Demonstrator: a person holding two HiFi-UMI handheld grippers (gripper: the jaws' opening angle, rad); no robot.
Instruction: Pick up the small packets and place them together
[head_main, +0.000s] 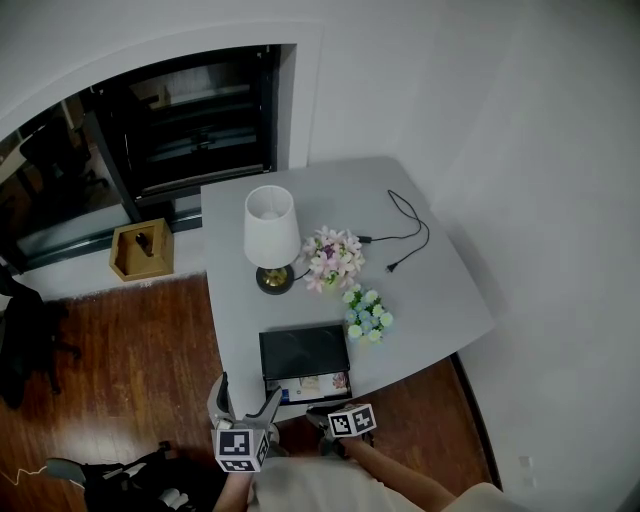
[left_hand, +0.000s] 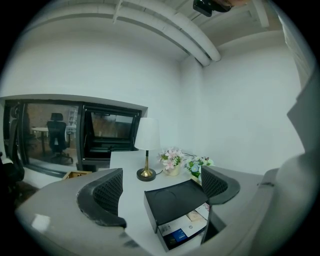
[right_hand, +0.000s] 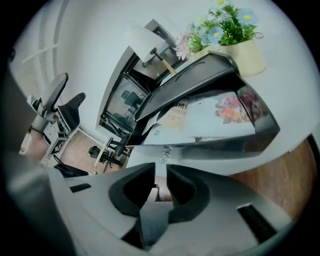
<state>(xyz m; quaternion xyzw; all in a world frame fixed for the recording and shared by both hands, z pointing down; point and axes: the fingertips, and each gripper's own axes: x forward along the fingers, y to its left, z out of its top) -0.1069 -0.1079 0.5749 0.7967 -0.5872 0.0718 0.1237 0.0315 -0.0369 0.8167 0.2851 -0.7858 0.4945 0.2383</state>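
Observation:
A black organizer (head_main: 303, 350) stands at the near edge of the grey table (head_main: 440, 290). Its lower tray holds small packets (head_main: 312, 386) and printed cards, also seen as packets (left_hand: 187, 225) and packets (right_hand: 210, 117). My left gripper (head_main: 247, 397) hovers off the table's front left, its jaws wide open and bare (left_hand: 161, 171). My right gripper (head_main: 322, 412) sits just below the tray's front edge, pointing up at it. Its jaws (right_hand: 160, 168) stand a narrow slit apart, with nothing pressed between the pads. A small crinkled shiny bit (right_hand: 164, 154) lies just ahead of the tips at the table edge.
A white-shaded lamp (head_main: 271, 235), pink flowers (head_main: 333, 258) and a pot of blue and white flowers (head_main: 368, 312) stand behind the organizer. A black cable (head_main: 405, 225) lies at the back right. A wooden box (head_main: 141, 250) sits on the floor to the left; a wall runs along the right.

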